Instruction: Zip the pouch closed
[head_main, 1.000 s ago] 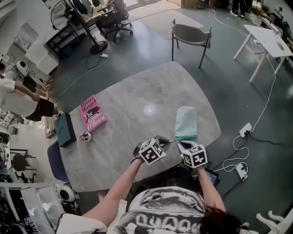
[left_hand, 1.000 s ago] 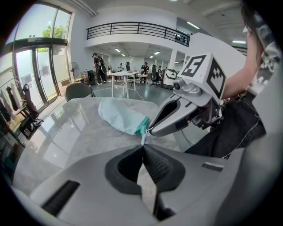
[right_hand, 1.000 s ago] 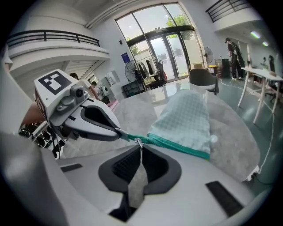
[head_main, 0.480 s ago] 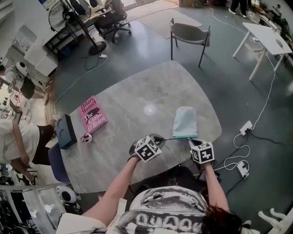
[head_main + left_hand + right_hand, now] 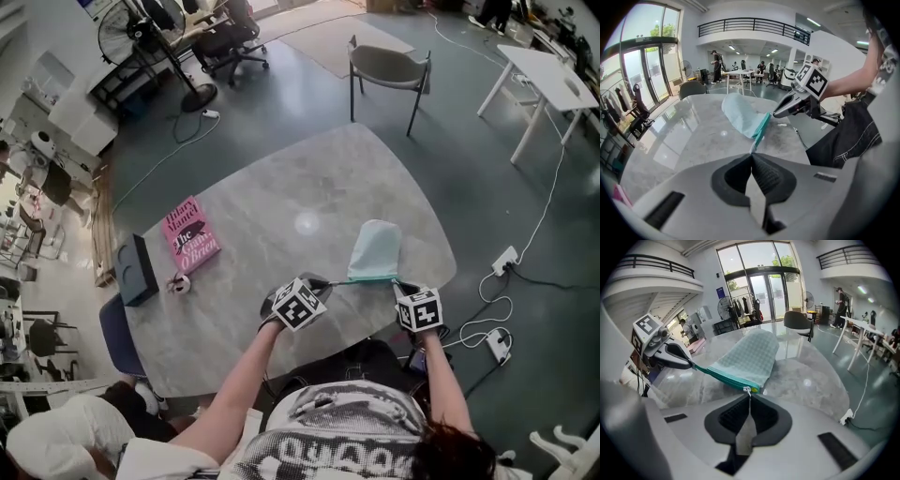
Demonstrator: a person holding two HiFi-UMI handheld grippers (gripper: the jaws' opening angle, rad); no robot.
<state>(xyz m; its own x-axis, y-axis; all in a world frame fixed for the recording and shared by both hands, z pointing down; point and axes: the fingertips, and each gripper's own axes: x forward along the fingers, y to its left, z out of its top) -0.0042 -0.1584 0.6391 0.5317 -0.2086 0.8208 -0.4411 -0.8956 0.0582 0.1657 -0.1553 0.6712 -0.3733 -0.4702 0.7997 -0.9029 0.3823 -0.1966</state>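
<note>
A pale green checked pouch (image 5: 377,248) lies on the grey marble table (image 5: 281,202) with its teal zipper edge (image 5: 369,278) toward me. My left gripper (image 5: 329,284) is shut on the left end of that zipper edge, seen at the jaws in the left gripper view (image 5: 751,153). My right gripper (image 5: 398,285) is shut on the small zipper pull (image 5: 748,391) at the right end of the teal band (image 5: 723,377). The band is stretched taut between the two grippers. The pouch body (image 5: 752,355) slopes away onto the table.
A pink book (image 5: 191,234), a dark box (image 5: 134,267) and a small white object (image 5: 175,281) lie at the table's left. A chair (image 5: 389,67) stands beyond the far edge. A white table (image 5: 548,82) and a floor power strip (image 5: 503,263) are to the right.
The right gripper has slid rightward along the zipper edge, away from the left gripper, which shifted slightly left. The pouch's near edge has stretched out between them.
</note>
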